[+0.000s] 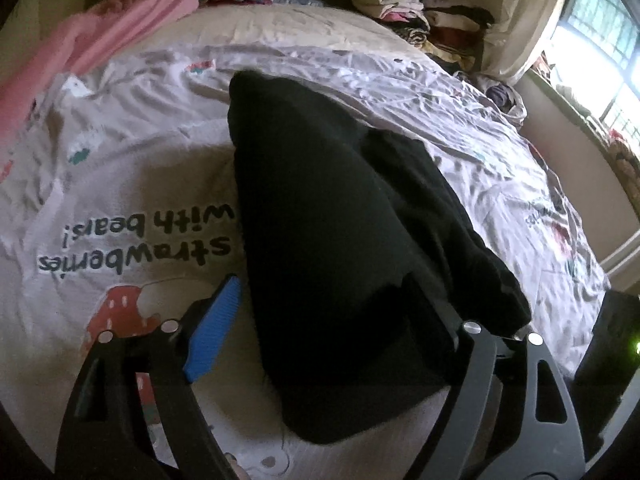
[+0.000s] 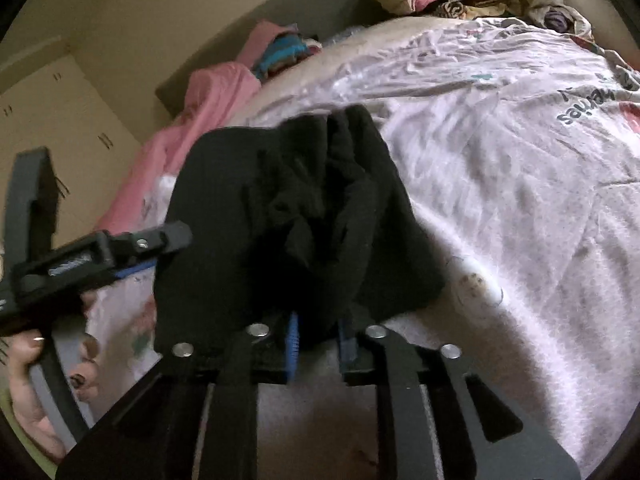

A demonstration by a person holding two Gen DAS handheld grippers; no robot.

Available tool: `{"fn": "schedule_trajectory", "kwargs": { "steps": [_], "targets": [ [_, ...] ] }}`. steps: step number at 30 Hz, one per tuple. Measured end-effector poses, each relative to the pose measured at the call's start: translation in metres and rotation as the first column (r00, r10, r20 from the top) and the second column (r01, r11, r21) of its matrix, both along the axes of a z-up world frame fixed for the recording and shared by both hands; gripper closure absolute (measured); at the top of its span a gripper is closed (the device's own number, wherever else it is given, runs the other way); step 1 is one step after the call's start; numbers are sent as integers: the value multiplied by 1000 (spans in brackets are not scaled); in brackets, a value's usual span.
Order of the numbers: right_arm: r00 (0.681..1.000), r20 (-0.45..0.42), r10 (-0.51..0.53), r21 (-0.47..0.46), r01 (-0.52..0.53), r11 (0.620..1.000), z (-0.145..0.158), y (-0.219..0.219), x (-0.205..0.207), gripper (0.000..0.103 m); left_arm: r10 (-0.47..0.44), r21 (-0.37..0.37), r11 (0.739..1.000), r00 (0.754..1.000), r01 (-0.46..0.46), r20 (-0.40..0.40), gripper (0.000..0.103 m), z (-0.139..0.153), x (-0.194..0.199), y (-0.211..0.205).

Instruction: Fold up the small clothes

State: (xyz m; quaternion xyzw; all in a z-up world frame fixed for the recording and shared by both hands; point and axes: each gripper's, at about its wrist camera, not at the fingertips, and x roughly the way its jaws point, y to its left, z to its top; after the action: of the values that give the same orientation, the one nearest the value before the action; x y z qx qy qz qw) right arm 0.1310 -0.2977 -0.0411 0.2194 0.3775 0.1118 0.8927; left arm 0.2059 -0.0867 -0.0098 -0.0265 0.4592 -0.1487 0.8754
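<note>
The black garment (image 1: 340,240) lies folded over near the bed's (image 1: 120,168) front edge. The left gripper (image 1: 332,320) stands wide; the right gripper (image 2: 320,344), narrow, has cloth between its pads. Smoothing probably remains.

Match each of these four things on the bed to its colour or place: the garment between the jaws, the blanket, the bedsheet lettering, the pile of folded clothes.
Things:
1. black garment
2. blanket
3. bedsheet lettering
4. pile of folded clothes

Descriptions:
A. pink, bunched along the far left edge of the bed
B. stacked at the far end, near the window
C. reads "strawberries with bears!"
D. dark, lying in the middle of the sheet

Pairs: 1-D, 2-A, 3-C, 4-B
</note>
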Motion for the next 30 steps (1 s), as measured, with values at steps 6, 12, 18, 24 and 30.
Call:
{"fn": "schedule_trajectory", "kwargs": {
  "steps": [6,12,18,24,30],
  "targets": [
    [996,93,7,-144,6,990,27,0,-33,53,-6,9,1000,999,5,43,29,7,-23,4],
    [988,155,7,-204,25,979,50,-1,-68,28,-1,0,1000,994,1,106,24,22,-54,14],
    [977,211,36,-285,26,958,68,10,-103,11,-2,-1,1000,986,2,169,11,36,-90,21],
    [968,246,50,-349,40,936,75,22,-127,6,-4,18,1000,979,0,204,10,35,-124,26],
    [973,225,60,-400,36,916,67,29,-136,5,26,13,999,979,-30,202,10,22,-146,37]
  ]
}}
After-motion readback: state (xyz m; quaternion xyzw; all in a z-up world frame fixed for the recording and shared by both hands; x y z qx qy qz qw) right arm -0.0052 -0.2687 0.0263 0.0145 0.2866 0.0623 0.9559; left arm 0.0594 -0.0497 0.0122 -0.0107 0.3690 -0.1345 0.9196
